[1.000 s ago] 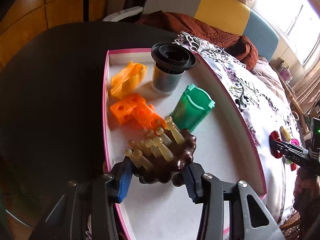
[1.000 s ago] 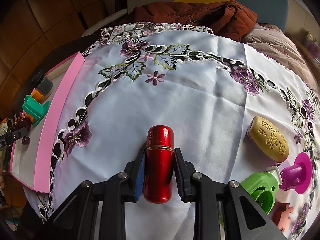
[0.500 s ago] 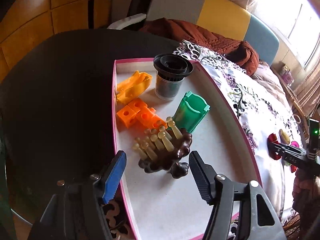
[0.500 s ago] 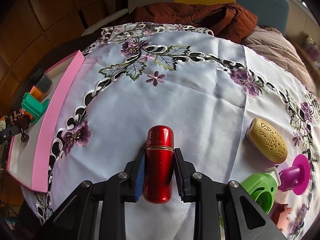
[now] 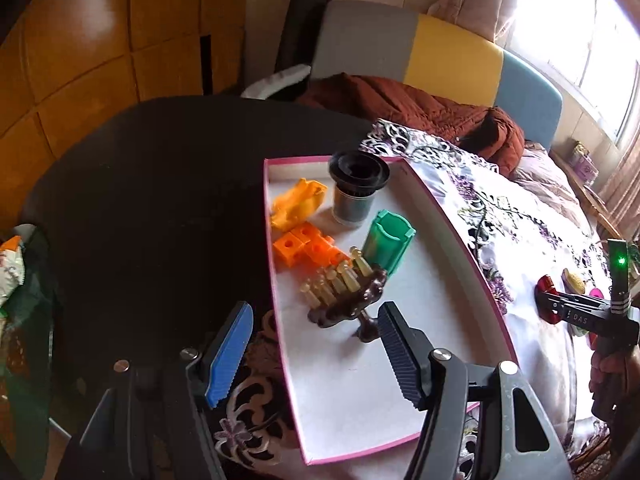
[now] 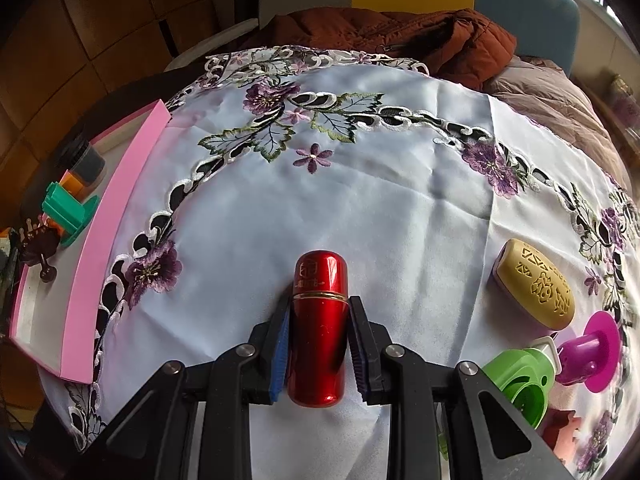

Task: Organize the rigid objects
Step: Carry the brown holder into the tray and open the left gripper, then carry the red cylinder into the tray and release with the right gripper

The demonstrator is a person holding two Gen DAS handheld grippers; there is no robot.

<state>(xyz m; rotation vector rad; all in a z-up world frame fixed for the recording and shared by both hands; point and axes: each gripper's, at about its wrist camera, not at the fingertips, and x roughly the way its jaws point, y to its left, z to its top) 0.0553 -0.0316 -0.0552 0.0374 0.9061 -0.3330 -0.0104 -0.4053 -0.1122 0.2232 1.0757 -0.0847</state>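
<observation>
My left gripper (image 5: 316,354) stands open above the near end of a pink-rimmed white tray (image 5: 360,392), with nothing between its fingers. Just ahead of it a brown massager with yellow pegs (image 5: 352,300) lies in the tray, apart from both pads. Behind it sit a green ribbed piece (image 5: 386,246), orange blocks (image 5: 304,246), a yellow-orange piece (image 5: 298,202) and a black cup (image 5: 358,188). My right gripper (image 6: 318,344) is shut on a red metal cylinder (image 6: 319,328) lying on the white embroidered tablecloth (image 6: 360,184). The tray (image 6: 112,220) lies to its far left.
To the right of the red cylinder lie a gold oval object (image 6: 536,284), a green funnel (image 6: 520,380) and a magenta piece (image 6: 592,348). A brown jacket (image 6: 392,36) rests on the seat behind the table. Dark table top (image 5: 160,200) lies left of the tray.
My left gripper opened and let go of the brown massager, which now lies in the tray. The gripper then drew back and up. The right gripper and red cylinder kept still.
</observation>
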